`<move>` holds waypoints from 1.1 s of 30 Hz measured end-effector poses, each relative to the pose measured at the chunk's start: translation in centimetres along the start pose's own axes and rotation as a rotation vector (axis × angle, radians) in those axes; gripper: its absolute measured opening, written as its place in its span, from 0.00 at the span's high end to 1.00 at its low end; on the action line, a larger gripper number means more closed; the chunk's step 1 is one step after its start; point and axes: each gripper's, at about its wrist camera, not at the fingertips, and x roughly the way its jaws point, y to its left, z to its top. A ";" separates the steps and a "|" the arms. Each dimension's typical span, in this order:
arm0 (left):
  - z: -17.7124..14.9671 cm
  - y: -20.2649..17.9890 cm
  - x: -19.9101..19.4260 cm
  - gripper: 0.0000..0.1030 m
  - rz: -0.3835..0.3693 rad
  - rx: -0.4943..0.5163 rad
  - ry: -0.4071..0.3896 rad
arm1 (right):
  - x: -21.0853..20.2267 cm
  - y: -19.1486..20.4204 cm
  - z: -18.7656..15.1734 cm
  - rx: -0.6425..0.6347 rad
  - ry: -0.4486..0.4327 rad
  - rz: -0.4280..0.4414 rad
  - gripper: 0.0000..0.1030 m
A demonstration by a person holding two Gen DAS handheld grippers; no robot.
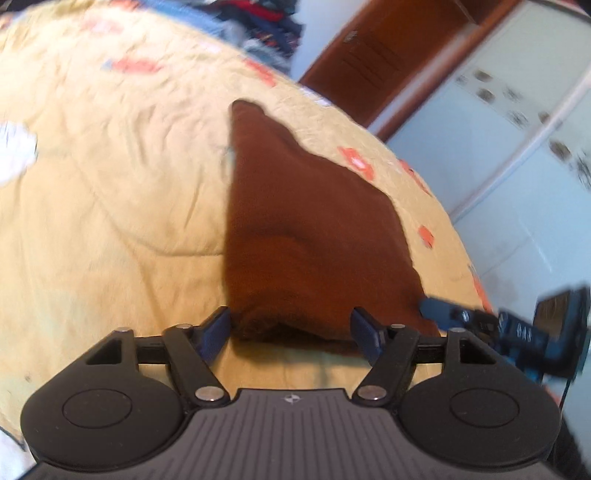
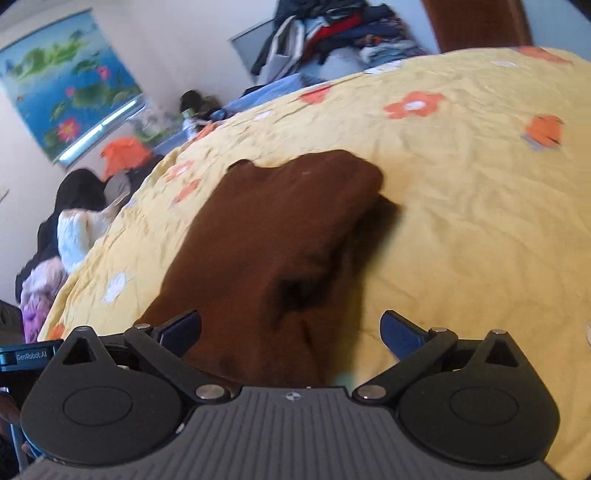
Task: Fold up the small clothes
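Observation:
A small brown garment (image 1: 303,229) lies on the yellow flowered bedspread (image 1: 110,184), tapering to a point far from me. My left gripper (image 1: 291,328) is open, its fingers either side of the garment's near folded edge. In the right wrist view the same brown garment (image 2: 273,236) lies partly folded, with a dark crease near its middle. My right gripper (image 2: 291,332) is open over its near end, left finger above the cloth and right finger above bare bedspread (image 2: 461,221). The right gripper also shows in the left wrist view (image 1: 436,310), at the garment's right corner.
A heap of clothes (image 2: 332,33) lies beyond the bed's far end. More clothes (image 2: 74,221) are piled at the left side. A brown door (image 1: 369,55) and pale wardrobe panels (image 1: 517,129) stand past the bed's right edge. A picture (image 2: 70,85) hangs on the wall.

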 end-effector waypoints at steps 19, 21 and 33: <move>-0.9 -2.4 -2.5 0.47 0.078 0.193 -0.085 | -1.4 2.4 -1.4 -0.049 0.010 0.045 0.23; -0.5 -2.2 -1.1 0.48 0.085 0.167 -0.069 | 0.1 2.3 -1.2 -0.029 0.031 0.044 0.36; -6.0 -4.3 -2.4 0.20 0.238 0.367 -0.182 | -4.1 3.5 -5.9 -0.126 -0.043 -0.142 0.00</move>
